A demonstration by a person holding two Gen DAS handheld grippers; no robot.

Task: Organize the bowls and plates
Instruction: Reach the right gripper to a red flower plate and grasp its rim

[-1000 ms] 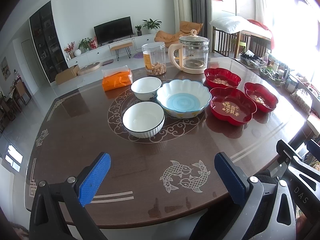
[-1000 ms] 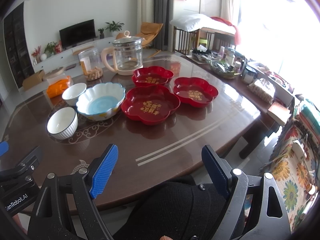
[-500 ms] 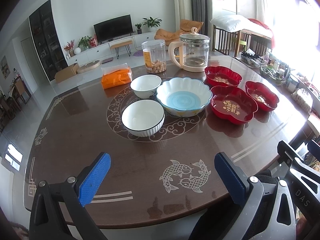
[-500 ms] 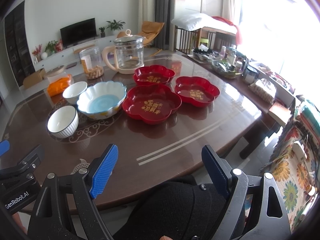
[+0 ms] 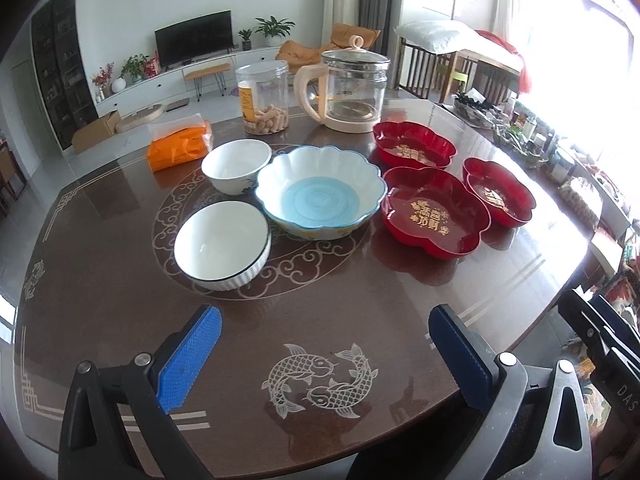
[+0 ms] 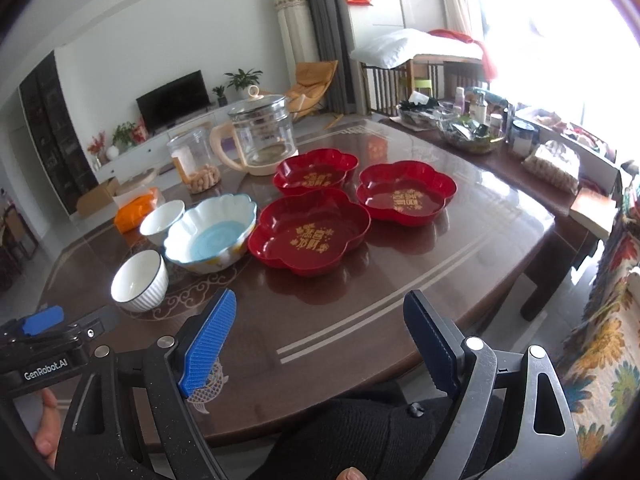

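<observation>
Left wrist view: set low over the near edge of the dark table (image 5: pixel 120 216), facing across it toward the glass kettle (image 5: pixel 352 92), with the fish inlay (image 5: pixel 320 376) close below the lens. Right wrist view: set further right and slightly back from that edge, angled left toward the same kettle (image 6: pixel 260 136). Shared by both: the kettle, the white and blue bowls before it, the three red plates to its right.

White walls, TV (image 5: pixel 194 43), bright window (image 6: pixel 560 20) at right.
</observation>
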